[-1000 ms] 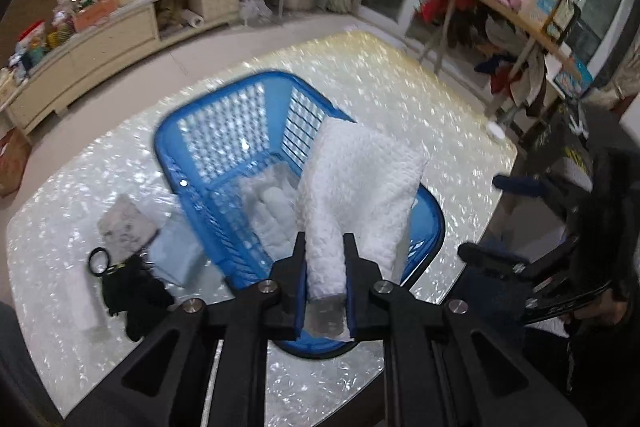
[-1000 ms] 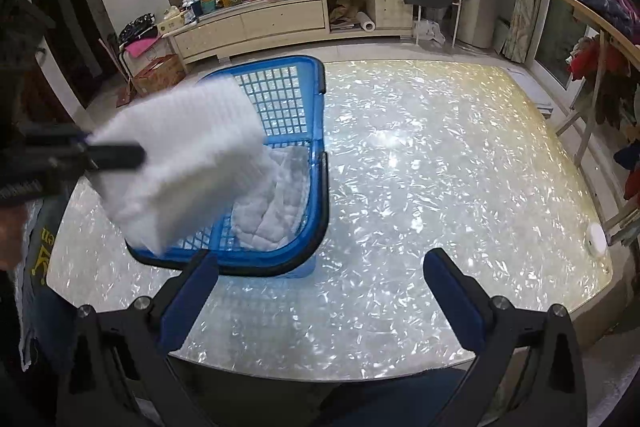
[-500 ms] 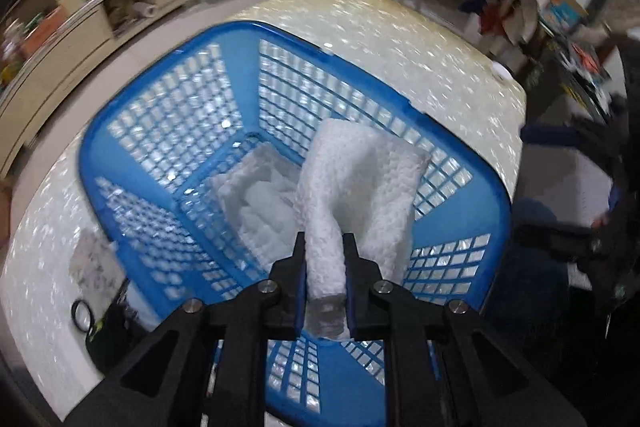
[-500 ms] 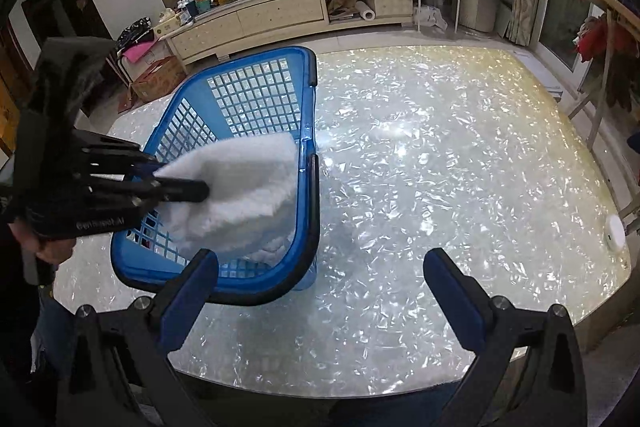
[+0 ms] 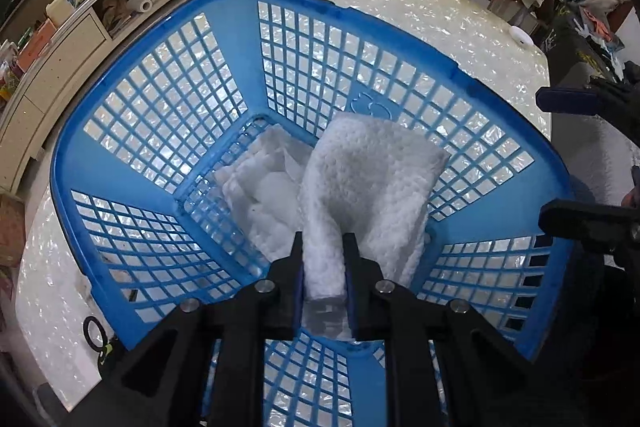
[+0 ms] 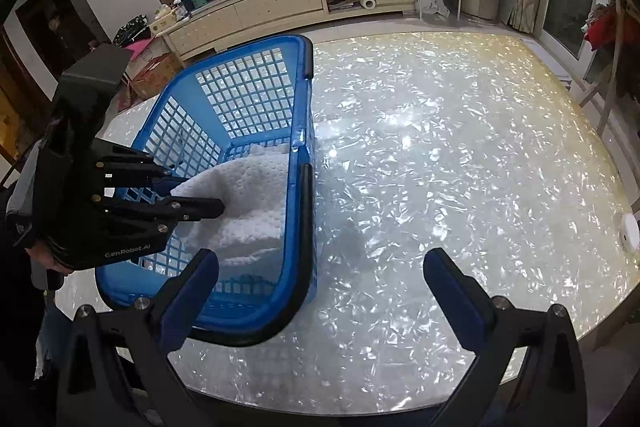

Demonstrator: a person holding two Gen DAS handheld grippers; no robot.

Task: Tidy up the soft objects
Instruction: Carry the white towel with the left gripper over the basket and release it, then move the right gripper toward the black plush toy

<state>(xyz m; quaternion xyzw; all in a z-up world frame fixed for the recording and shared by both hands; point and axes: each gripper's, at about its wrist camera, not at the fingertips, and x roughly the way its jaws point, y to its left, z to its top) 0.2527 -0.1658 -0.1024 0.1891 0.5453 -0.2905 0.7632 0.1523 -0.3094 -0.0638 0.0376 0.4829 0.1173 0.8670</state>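
Nearest in the left wrist view, the left gripper is pointing steeply down into a blue plastic laundry basket, its two dark fingers pinching a bunched edge of a white textured towel. The jaws have just been easing apart a little, yet the towel is sitting between them with the pads pressing on it, so the grip looks close to letting go rather than finished. The towel is hanging from the pinch so that its loose end is draping onto the basket floor and leaning against the near-right lattice wall, which suggests it is being lowered in rather than dropped. Just beyond it, a second white quilted cloth is already lying on the basket bottom, partly under the towel. In the right wrist view, the right gripper is hovering over the table beside the basket with its blue-padded jaws spread wide and nothing between them, apparently waiting. Farther out, the pearly, shimmering tabletop is stretching away, bare on that side.
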